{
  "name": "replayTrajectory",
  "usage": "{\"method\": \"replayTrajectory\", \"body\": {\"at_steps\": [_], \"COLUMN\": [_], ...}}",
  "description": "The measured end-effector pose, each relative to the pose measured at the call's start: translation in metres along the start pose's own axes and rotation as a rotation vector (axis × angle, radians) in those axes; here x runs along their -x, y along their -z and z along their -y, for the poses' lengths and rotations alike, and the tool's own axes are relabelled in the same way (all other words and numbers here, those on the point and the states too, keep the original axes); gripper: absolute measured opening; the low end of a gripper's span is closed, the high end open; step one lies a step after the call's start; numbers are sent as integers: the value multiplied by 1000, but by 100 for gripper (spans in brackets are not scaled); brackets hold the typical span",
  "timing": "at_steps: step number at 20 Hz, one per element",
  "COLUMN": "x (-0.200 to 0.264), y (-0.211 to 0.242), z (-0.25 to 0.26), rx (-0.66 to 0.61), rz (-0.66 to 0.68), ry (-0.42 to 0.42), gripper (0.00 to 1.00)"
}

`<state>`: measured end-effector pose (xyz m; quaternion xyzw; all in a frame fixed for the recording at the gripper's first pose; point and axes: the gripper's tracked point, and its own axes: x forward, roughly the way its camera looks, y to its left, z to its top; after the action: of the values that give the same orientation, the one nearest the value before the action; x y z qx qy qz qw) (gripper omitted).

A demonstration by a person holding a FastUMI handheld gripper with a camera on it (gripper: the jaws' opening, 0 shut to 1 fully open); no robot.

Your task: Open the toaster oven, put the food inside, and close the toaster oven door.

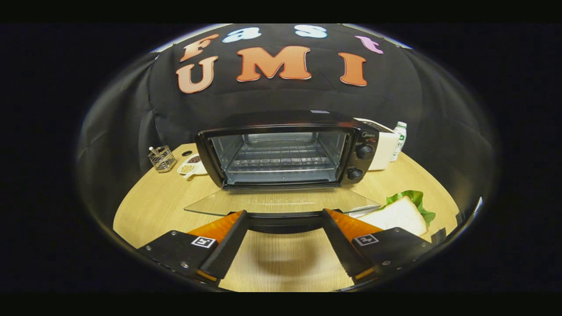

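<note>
The gripper point(284, 219) sits closest, its two fingers spread wide apart with bare wooden table point(153, 206) showing between them. The fingertips reach the dark handle point(285, 221) along the front edge of the toaster oven's door point(281, 201); whether either finger presses on that handle cannot be told.

The door is a clear glass pane, let all the way down and lying nearly flat just above the tabletop, so the wood grain reads through it. Beside the door's right corner, next to the right finger, lies the sandwich point(399, 215): pale white bread with a frill of green lettuce poking out at its far side.

Behind the door stands the toaster oven point(285, 153), a black box with a shiny metal cavity, fully open. Inside it a wire rack point(281, 160) spans the chamber. Two round black knobs point(364, 152) are stacked on its right panel.

To the oven's left sit a small white dish point(192, 166) and, further left, a wire basket point(161, 158). To its right stands a white box-like appliance point(383, 149), with a white bottle point(398, 139) just past it.
</note>
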<state>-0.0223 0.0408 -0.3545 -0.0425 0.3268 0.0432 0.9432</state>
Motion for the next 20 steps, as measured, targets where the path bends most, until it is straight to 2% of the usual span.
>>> {"method": "replayTrajectory", "body": {"at_steps": [6,8,11,15,20], "x": [-10,-8,-5,14,48], "y": [52,50,64,45,-4], "z": [1,2,11,23,69], "rx": [-20,-44,-37,-77,-112], "rz": [-90,-59,-104,-83,-28], "ry": [4,2,20,10,10], "gripper": [98,98,98,99,99]}}
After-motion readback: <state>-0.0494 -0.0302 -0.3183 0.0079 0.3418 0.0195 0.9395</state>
